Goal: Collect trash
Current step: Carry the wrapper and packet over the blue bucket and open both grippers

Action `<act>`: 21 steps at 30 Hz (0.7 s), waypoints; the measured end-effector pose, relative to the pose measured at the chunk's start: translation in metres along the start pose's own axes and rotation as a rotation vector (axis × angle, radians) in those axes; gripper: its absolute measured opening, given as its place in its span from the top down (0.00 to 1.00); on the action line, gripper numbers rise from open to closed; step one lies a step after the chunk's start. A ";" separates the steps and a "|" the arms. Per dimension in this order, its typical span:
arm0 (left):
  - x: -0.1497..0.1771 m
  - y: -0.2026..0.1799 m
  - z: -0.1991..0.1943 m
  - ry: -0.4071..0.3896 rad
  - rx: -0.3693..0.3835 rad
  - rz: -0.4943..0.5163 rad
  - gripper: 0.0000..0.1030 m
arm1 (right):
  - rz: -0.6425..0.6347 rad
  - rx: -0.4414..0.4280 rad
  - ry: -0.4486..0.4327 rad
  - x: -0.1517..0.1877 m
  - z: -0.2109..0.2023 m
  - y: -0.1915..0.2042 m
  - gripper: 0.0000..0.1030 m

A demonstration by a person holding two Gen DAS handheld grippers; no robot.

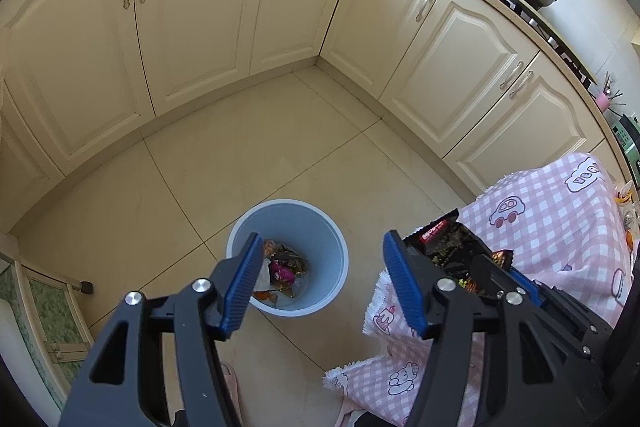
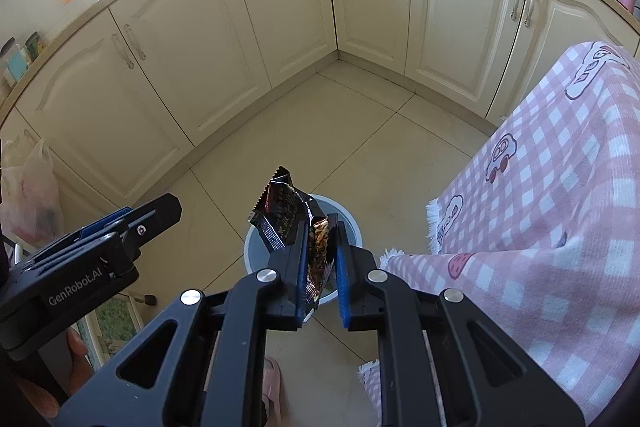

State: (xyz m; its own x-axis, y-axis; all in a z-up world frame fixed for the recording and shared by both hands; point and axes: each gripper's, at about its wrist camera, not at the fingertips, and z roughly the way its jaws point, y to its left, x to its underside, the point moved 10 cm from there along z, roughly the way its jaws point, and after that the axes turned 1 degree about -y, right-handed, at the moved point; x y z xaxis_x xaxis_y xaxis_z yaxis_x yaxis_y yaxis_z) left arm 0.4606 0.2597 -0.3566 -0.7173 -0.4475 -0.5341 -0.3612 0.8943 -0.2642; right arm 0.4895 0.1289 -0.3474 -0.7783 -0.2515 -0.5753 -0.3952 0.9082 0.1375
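Observation:
A light blue trash bin (image 1: 320, 223) stands on the tiled floor and holds several wrappers (image 1: 282, 269). My left gripper (image 1: 320, 283) is open and empty above the bin's near rim. My right gripper (image 2: 322, 267) is shut on a black snack wrapper (image 2: 286, 213) and holds it over the bin (image 2: 352, 227), which the wrapper and fingers mostly hide. In the left wrist view the same wrapper (image 1: 452, 247) and the right gripper (image 1: 516, 291) show at the right, at the table edge. The left gripper also shows in the right wrist view (image 2: 132, 223).
A table with a pink checked cloth (image 2: 560, 187) stands to the right, its cloth (image 1: 540, 219) hanging near the bin. Cream cabinets (image 1: 200, 19) line the corner behind. A plastic bag (image 2: 28, 195) hangs at the left. A pink slipper (image 2: 272, 379) is below.

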 end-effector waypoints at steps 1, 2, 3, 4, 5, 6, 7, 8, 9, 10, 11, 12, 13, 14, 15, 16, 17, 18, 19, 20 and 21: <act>0.000 0.002 -0.001 0.000 0.002 -0.002 0.41 | -0.003 -0.001 -0.001 -0.001 0.000 0.000 0.89; 0.000 0.003 -0.001 -0.002 0.002 -0.003 0.41 | -0.005 -0.002 0.000 0.000 0.001 0.001 0.89; -0.001 0.004 -0.002 -0.004 0.002 -0.005 0.41 | -0.007 -0.004 -0.001 -0.001 0.001 0.002 0.89; -0.001 0.006 -0.003 -0.006 0.000 -0.006 0.41 | -0.007 -0.005 -0.002 -0.001 0.002 0.006 0.89; -0.002 0.007 -0.004 -0.007 -0.001 -0.007 0.41 | -0.010 -0.006 -0.004 -0.002 0.002 0.009 0.89; -0.003 0.009 -0.004 -0.010 -0.003 -0.009 0.41 | -0.012 -0.008 -0.006 -0.003 0.002 0.012 0.89; -0.004 0.010 -0.005 -0.012 -0.004 -0.012 0.41 | -0.013 -0.012 -0.009 -0.004 0.003 0.014 0.89; -0.005 0.012 -0.006 -0.014 -0.005 -0.017 0.41 | -0.014 -0.015 -0.013 -0.005 0.003 0.017 0.89; -0.008 0.015 -0.007 -0.019 -0.007 -0.024 0.41 | -0.016 -0.018 -0.017 -0.007 0.003 0.020 0.89; -0.009 0.016 -0.008 -0.025 -0.011 -0.031 0.41 | -0.017 -0.023 -0.020 -0.009 0.003 0.022 0.89; -0.011 0.020 -0.010 -0.033 -0.016 -0.040 0.41 | -0.014 -0.034 -0.026 -0.012 0.004 0.026 0.89; -0.014 0.023 -0.012 -0.040 -0.020 -0.047 0.41 | -0.008 -0.045 -0.036 -0.016 0.004 0.030 0.89; -0.016 0.026 -0.014 -0.047 -0.024 -0.054 0.41 | 0.003 -0.058 -0.054 -0.021 0.004 0.033 0.87; -0.020 0.030 -0.017 -0.059 -0.033 -0.063 0.41 | 0.016 -0.066 -0.075 -0.027 0.003 0.034 0.86; -0.023 0.033 -0.019 -0.066 -0.040 -0.069 0.41 | 0.025 -0.072 -0.089 -0.032 0.004 0.038 0.78; -0.025 0.036 -0.022 -0.072 -0.047 -0.076 0.40 | 0.032 -0.071 -0.097 -0.036 0.004 0.038 0.72; -0.027 0.037 -0.025 -0.074 -0.047 -0.080 0.40 | 0.032 -0.069 -0.102 -0.040 0.003 0.039 0.64; -0.028 0.039 -0.026 -0.075 -0.048 -0.082 0.40 | 0.027 -0.070 -0.110 -0.043 0.002 0.040 0.63; -0.029 0.039 -0.028 -0.078 -0.050 -0.082 0.40 | 0.021 -0.069 -0.120 -0.046 -0.001 0.041 0.63; -0.030 0.038 -0.031 -0.081 -0.051 -0.078 0.40 | 0.016 -0.069 -0.127 -0.049 -0.005 0.041 0.63; -0.031 0.037 -0.033 -0.082 -0.051 -0.074 0.40 | 0.014 -0.067 -0.134 -0.049 -0.008 0.041 0.63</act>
State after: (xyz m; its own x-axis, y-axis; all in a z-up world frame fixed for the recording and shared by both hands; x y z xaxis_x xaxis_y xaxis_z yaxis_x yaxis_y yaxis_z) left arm 0.4500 0.3062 -0.3233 -0.6370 -0.5087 -0.5792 -0.4425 0.8565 -0.2657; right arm 0.5080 0.1756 -0.3069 -0.7136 -0.1885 -0.6747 -0.4204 0.8857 0.1972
